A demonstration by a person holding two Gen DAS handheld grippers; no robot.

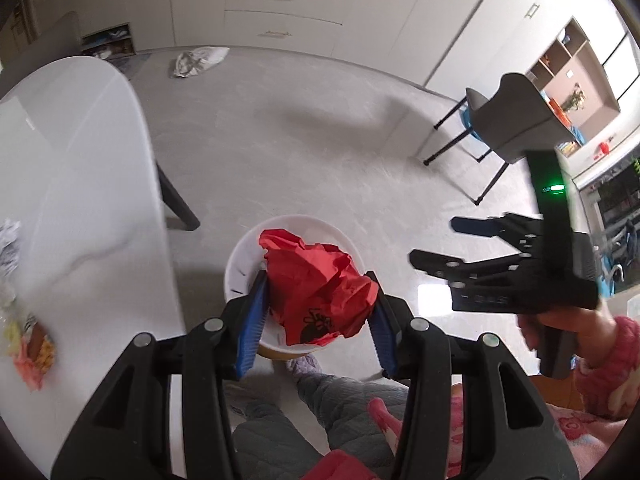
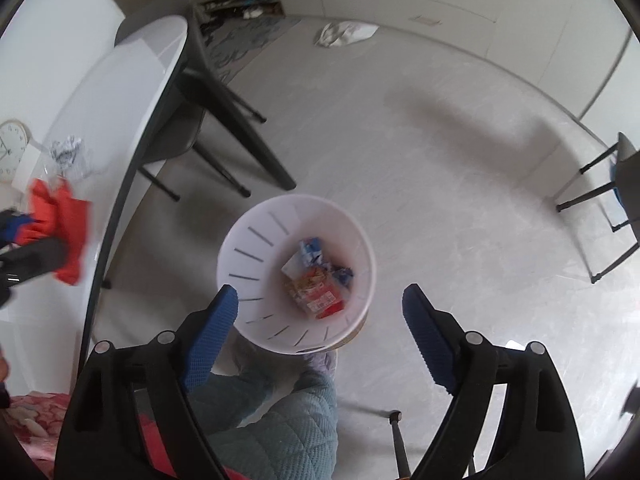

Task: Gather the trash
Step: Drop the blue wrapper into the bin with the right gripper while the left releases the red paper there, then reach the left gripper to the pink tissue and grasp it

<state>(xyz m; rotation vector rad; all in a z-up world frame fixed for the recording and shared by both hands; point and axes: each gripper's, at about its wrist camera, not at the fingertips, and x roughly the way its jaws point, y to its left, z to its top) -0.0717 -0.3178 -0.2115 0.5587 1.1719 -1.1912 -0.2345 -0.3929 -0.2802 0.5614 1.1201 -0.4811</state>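
Observation:
My left gripper (image 1: 318,316) is shut on a crumpled red paper (image 1: 316,284) and holds it above the white trash bin (image 1: 240,256) on the floor. In the right wrist view the red paper (image 2: 60,220) shows at the far left, over the table edge. My right gripper (image 2: 320,320) is open and empty above the bin (image 2: 248,220), which holds several wrappers (image 2: 316,284). The right gripper also shows in the left wrist view (image 1: 436,244), to the right of the bin.
A white table (image 1: 80,160) stands on the left with more crumpled paper (image 1: 10,240) and wrappers (image 1: 32,348) on it. A grey chair (image 1: 512,120) stands at the right. A crumpled bag (image 1: 200,60) lies on the floor by the cabinets. My legs are below the bin.

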